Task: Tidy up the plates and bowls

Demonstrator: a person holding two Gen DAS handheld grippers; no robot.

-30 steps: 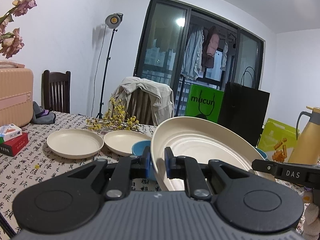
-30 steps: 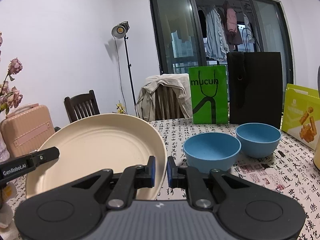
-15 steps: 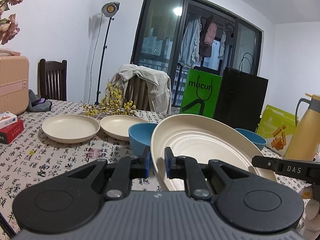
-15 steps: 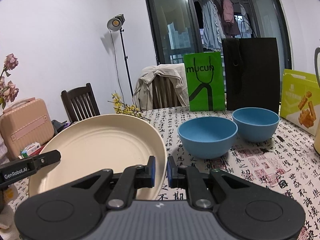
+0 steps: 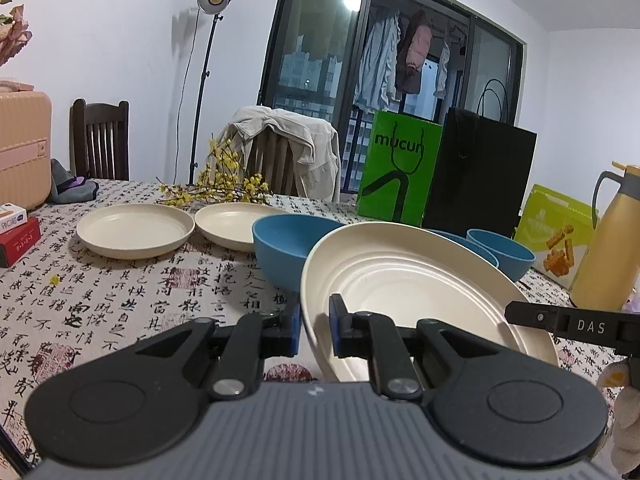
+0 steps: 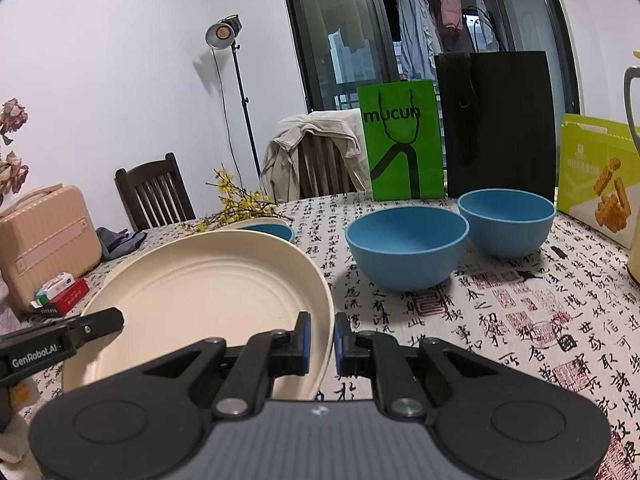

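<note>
A large cream plate (image 5: pixel 420 280) hangs low over the patterned tablecloth (image 5: pixel 120 304), held at two opposite edges. My left gripper (image 5: pixel 314 328) is shut on its left rim. My right gripper (image 6: pixel 321 338) is shut on the right rim of the same large cream plate (image 6: pixel 212 292). Whether the plate touches the cloth I cannot tell. Two small cream plates (image 5: pixel 134 230) (image 5: pixel 236 224) lie side by side at the far left. One blue bowl (image 5: pixel 288 246) stands just behind the large plate. Two more blue bowls (image 6: pixel 406 246) (image 6: pixel 506 222) stand to its right.
A green bag (image 5: pixel 398 168), a black bag (image 5: pixel 480 176) and a snack box (image 5: pixel 556 232) line the table's back. A yellow thermos (image 5: pixel 604 240) stands at the right. Yellow flower sprigs (image 5: pixel 224 188) lie behind the small plates. A red box (image 5: pixel 18 240) and a suitcase (image 5: pixel 22 148) are at the left.
Both grippers have sunk toward the table with the large plate between them, and it now sits lower against the bowls. Their grips are unchanged.
</note>
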